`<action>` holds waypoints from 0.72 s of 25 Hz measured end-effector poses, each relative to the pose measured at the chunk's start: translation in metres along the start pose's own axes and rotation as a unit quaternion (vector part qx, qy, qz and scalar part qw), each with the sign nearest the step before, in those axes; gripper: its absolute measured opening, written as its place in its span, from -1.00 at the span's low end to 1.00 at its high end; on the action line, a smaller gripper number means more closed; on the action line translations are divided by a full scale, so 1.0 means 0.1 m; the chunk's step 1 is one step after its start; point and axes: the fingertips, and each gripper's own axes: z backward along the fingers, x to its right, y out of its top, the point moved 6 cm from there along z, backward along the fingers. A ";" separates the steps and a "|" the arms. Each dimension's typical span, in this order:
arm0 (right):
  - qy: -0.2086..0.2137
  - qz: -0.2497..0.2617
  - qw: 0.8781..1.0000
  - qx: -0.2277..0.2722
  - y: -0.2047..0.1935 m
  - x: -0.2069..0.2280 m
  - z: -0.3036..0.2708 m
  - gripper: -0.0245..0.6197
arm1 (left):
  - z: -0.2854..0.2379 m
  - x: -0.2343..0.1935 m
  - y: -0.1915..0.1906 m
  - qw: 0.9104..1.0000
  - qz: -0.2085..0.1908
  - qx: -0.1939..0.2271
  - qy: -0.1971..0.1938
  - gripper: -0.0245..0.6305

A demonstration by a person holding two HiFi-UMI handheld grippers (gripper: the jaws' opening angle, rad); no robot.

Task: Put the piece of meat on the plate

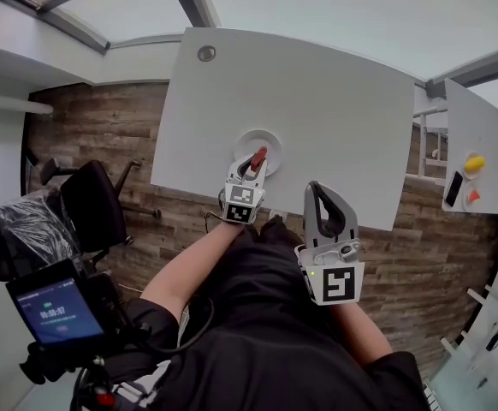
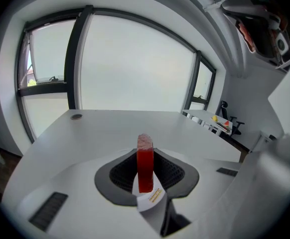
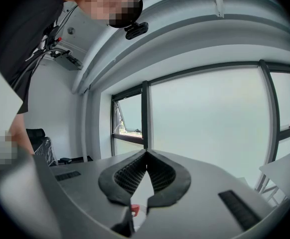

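A red slab of meat [image 2: 145, 166] with a pale marbled top edge stands upright between the jaws of my left gripper [image 2: 145, 156], which is shut on it. From the head view the left gripper [image 1: 253, 163] holds the meat [image 1: 258, 156] just above the round white plate [image 1: 270, 142] near the white table's front edge. My right gripper [image 1: 317, 192] hovers off the table's front edge, to the right of the plate. Its tips meet with nothing between them, and in the right gripper view the gripper [image 3: 146, 158] points level toward the windows.
The white table [image 1: 317, 101] has a small round grommet [image 1: 206, 54] at its far left. A second table [image 1: 476, 144] at the right carries a yellow item [image 1: 474, 163], a red piece and a dark phone. An office chair [image 1: 91, 204] stands at the left.
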 end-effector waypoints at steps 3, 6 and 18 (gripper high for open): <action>-0.001 0.002 1.000 -0.001 0.00 0.00 0.01 -0.90 | -0.03 -0.05 -0.03 1.000 0.026 -0.003 0.004 -0.63; -0.002 0.007 1.000 0.000 0.01 0.00 0.02 -0.90 | -0.05 -0.07 -0.09 0.999 0.034 -0.010 0.002 -0.63; -0.024 -0.018 0.999 -0.024 -0.05 0.06 0.12 -0.90 | -0.13 -0.14 -0.23 0.998 0.063 -0.028 -0.001 -0.63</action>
